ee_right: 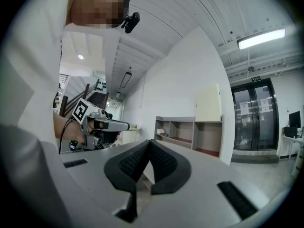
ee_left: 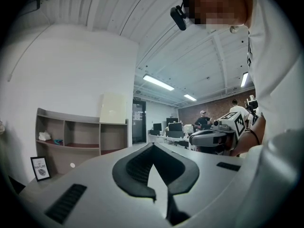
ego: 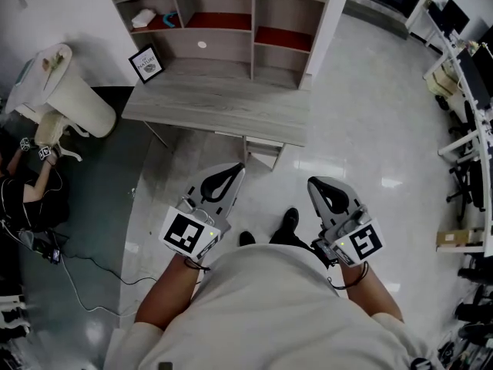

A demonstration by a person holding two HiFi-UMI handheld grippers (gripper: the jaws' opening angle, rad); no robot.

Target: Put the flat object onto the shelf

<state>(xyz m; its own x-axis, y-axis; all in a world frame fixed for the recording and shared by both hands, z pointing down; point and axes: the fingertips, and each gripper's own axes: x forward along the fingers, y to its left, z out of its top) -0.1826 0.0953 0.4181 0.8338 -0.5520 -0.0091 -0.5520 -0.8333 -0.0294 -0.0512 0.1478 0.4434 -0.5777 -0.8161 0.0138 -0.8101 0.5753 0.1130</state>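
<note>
left claw and right claw both clenched, empty, cream panel upright atop shelf, shoes seen only in head view

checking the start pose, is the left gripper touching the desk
Apart. The head view shows the left gripper over the floor, with a strip of floor between its tips and the desk.

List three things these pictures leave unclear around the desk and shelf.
1. Items in the shelf's top-left compartment: too small in every view.
2. Round white spot on its back wall: too small to identify.
3. Person in black: cut off by head view's left edge.
</note>
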